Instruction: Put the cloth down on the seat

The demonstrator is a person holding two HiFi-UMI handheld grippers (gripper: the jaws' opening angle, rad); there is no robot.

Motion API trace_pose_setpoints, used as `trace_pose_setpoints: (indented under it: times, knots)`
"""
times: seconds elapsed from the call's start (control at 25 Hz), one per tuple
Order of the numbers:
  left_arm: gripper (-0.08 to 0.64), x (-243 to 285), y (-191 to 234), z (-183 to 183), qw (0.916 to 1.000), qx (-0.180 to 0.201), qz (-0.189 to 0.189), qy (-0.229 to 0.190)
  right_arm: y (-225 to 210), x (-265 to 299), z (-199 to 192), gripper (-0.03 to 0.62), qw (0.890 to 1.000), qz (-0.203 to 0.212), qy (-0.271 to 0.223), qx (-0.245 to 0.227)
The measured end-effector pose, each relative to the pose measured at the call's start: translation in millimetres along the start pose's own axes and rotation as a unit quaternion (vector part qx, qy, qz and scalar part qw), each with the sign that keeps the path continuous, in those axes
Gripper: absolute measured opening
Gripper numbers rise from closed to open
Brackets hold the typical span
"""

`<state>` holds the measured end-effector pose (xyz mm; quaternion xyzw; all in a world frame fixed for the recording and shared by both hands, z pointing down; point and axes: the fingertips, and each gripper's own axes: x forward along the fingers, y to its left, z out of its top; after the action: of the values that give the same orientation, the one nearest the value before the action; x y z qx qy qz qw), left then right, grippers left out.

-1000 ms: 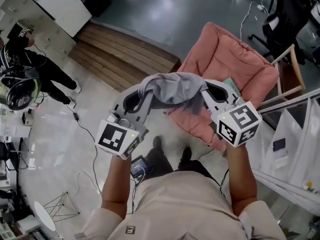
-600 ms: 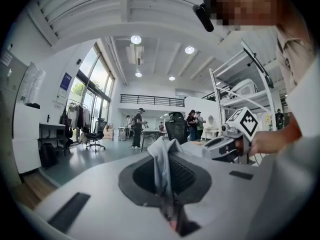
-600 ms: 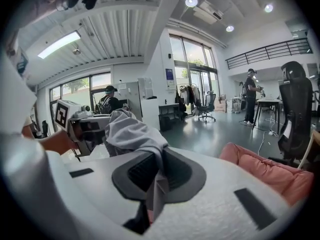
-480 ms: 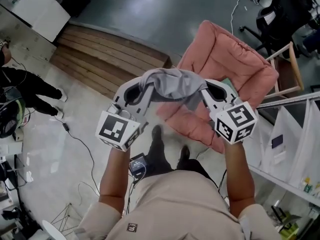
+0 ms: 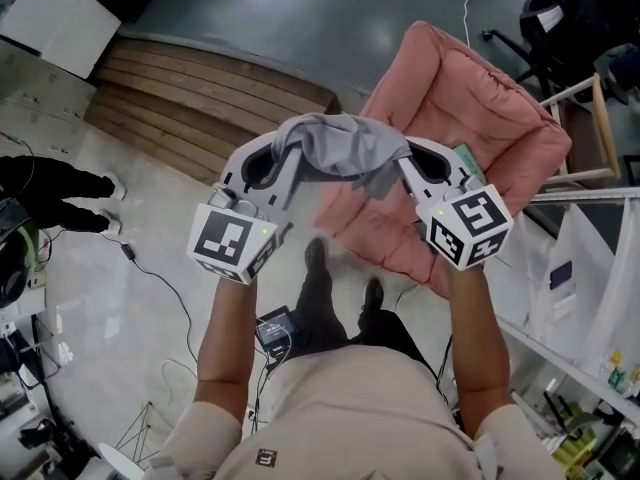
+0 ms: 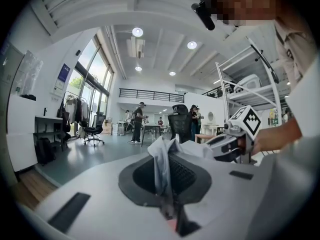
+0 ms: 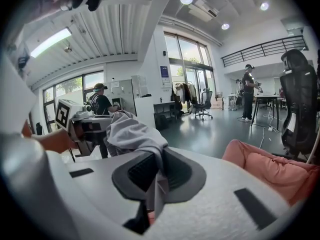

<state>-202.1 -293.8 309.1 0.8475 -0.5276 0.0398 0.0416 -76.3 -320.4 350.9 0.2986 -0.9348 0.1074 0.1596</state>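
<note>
Both tongs are clamped on the cloth (image 5: pixel 345 148). The left gripper (image 5: pixel 287 148) has its jaws closed on one end of the grey fabric and the right gripper (image 5: pixel 408 163) has its jaws closed on the other end. In each gripper view a fold of cloth is squeezed in the narrow slot between the pads.

The cloth hangs in the air between the two grippers, bunched and sagging a little in the middle, in front of the person's chest. In the head view it lies over the near edge of the seat (image 5: pixel 480 118), a pink padded chair cushion, and appears well above it, touching nothing else. The right gripper view shows that cushion low on the right, beyond the jaws. A wooden platform (image 5: pixel 200 88) lies on the floor to the left of the chair.

The step in hand looks like the carry towards the chair, as the cloth is not yet laid down. The next move calls for bringing both grippers forward and down together until the fabric rests on the cushion. Both pairs of jaws can then open to release it.
</note>
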Motion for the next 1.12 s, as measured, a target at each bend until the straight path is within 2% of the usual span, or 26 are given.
trace_pose_setpoints:
  times: [0.6, 1.12]
  knots:
    - [0.017, 51, 61, -73, 0.9988, -0.016, 0.006, 0.046, -35, 84, -47, 0.012, 0.999, -0.007, 0.033, 0.014]
    - [0.017, 107, 59, -149, 0.9946, -0.044, -0.03, 0.089, -88, 113, -117, 0.012, 0.995, -0.033, 0.079, 0.042]
